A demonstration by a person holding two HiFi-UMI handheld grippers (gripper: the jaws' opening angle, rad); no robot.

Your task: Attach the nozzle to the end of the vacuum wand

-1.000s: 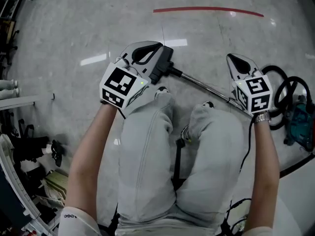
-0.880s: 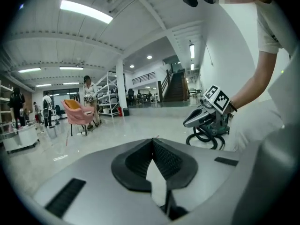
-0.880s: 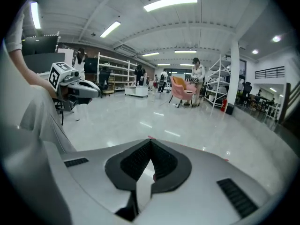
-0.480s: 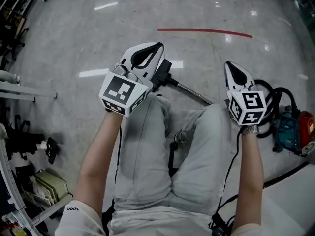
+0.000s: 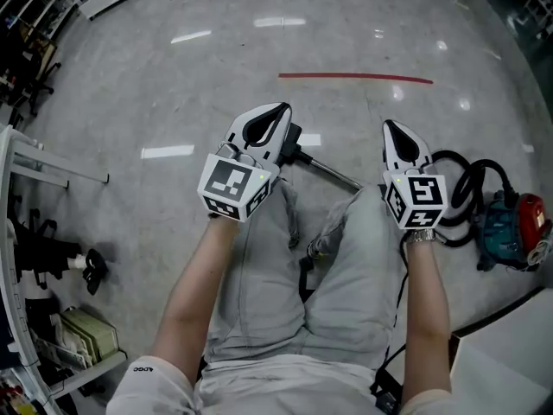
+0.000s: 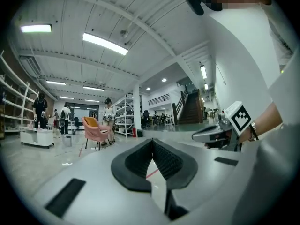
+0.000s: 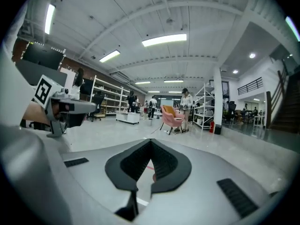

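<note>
— Jaws on our left gripper (image 6: 152, 146): how are they sitting?

— They are pressing together, pads meeting along one seam, with nothing between them. We are holding that gripper up in front of our legs (image 5: 268, 258), and a pink chair (image 6: 96, 128) is showing far off beyond its tip.

— And where is the task's thing lying?

— It is lying on the grey floor (image 5: 173, 76), below and between our two hands. The black nozzle (image 5: 293, 137) is peeking out just past the left gripper's tip, at the far end of the metal vacuum wand (image 5: 333, 173). The wand is running down to the right and disappearing behind our right leg. We cannot tell whether the nozzle is sitting fully on the wand.

— What is the right gripper (image 7: 151, 149) doing?

— Its jaws are likewise pressing shut on nothing. We are holding it raised over the right leg, well apart from the left gripper.

— Is anything lying further right?

— A coiled black hose (image 5: 462, 199) is lying on the floor just beyond that gripper. Next to it, the teal and red vacuum body (image 5: 510, 227) is sitting near the edge of the head view.
</note>
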